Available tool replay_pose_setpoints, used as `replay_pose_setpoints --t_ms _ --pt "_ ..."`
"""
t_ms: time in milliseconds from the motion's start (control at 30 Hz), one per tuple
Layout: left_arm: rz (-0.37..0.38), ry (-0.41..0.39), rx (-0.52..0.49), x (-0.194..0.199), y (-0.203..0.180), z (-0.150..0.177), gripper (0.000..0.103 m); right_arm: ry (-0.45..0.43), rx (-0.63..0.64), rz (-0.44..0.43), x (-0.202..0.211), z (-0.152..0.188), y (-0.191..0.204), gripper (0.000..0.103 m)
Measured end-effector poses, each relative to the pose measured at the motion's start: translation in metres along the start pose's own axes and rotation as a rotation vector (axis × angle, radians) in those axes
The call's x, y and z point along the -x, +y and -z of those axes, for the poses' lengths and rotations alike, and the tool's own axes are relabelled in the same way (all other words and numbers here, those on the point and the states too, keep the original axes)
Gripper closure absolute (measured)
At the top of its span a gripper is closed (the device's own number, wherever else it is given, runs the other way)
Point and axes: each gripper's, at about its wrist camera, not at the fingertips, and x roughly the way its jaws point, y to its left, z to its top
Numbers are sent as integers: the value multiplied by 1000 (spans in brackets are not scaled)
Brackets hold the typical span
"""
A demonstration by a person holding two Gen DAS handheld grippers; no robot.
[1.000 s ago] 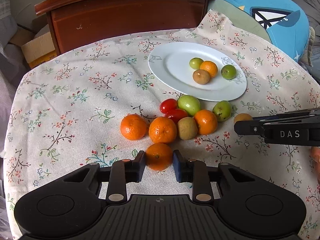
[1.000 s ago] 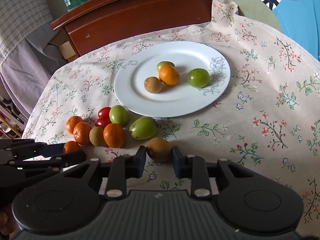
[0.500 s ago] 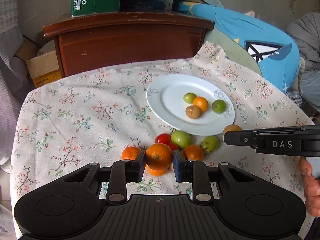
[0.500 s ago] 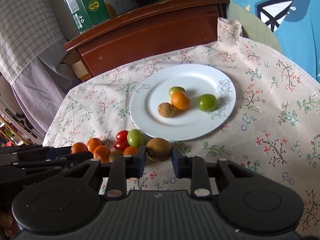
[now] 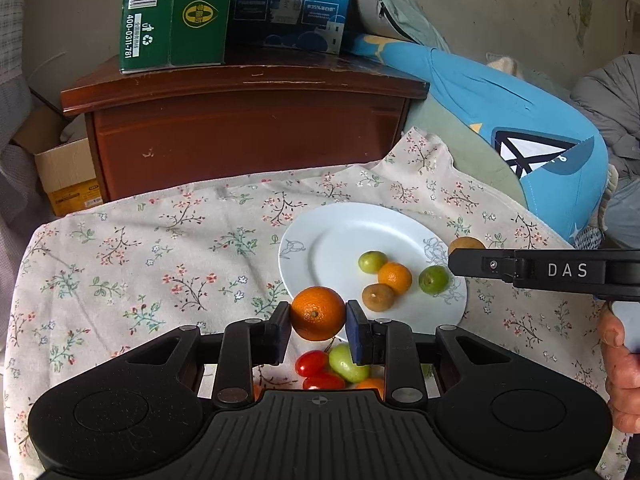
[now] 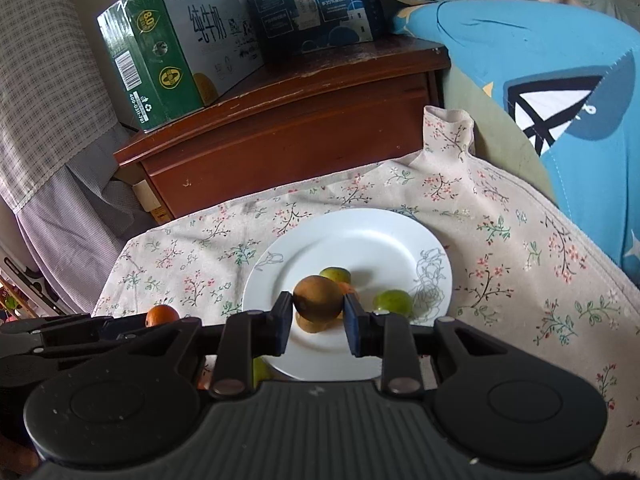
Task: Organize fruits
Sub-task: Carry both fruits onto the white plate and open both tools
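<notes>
Left tool (image 5: pixel 318 330): was seen nearest in the left wrist view, its two pads pinched on an orange mandarin (image 5: pixel 317 319) and holding it clear above the worktop (image 5: pixel 120 280).
Right tool (image 6: pixel 316 318): was seen nearest in the right wrist view, its pads pinched on a brown kiwi-like fruit (image 6: pixel 318 297), which was held above the near part of the white plate (image 6: pixel 320 352).
Loose fruit: two red cherry tomatoes (image 5: pixel 312 363), a green fruit (image 5: pixel 345 362) and part of an orange one were seen on the cloth under the left tool, just near of the plate rim.
Hand: a person's right hand (image 5: pixel 622 380) was seen at the right edge of the left wrist view, behind the other tool's black finger marked DAS.
Cloth: the worktop was covered by a pale floral cloth (image 5: pixel 120 248).
Plate contents: four fruits were seen on the right half of the plate, namely a small green fruit (image 5: pixel 372 261), a small mandarin (image 5: pixel 394 278) touching it, a brown fruit (image 5: pixel 378 297) just near of that, and a green lime-like fruit (image 5: pixel 433 279) to the right, a little apart.
Plate position: the plate was set right of centre on the cloth.
Far side: a dark wooden cabinet (image 5: pixel 248 128) was seen beyond the worktop, with a green carton (image 5: pixel 172 16) and a blue carton (image 5: pixel 288 4) set side by side on top.
Far right: a blue cushion (image 5: pixel 520 120) was seen beside the cabinet.
</notes>
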Motion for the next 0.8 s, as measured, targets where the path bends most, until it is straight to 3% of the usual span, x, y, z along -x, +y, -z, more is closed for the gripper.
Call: replay_pose_setpoints --t_ms 800 --pt "48 50 2 -82 -11 -21 77 63 -57 77 -67 -18 -36 76"
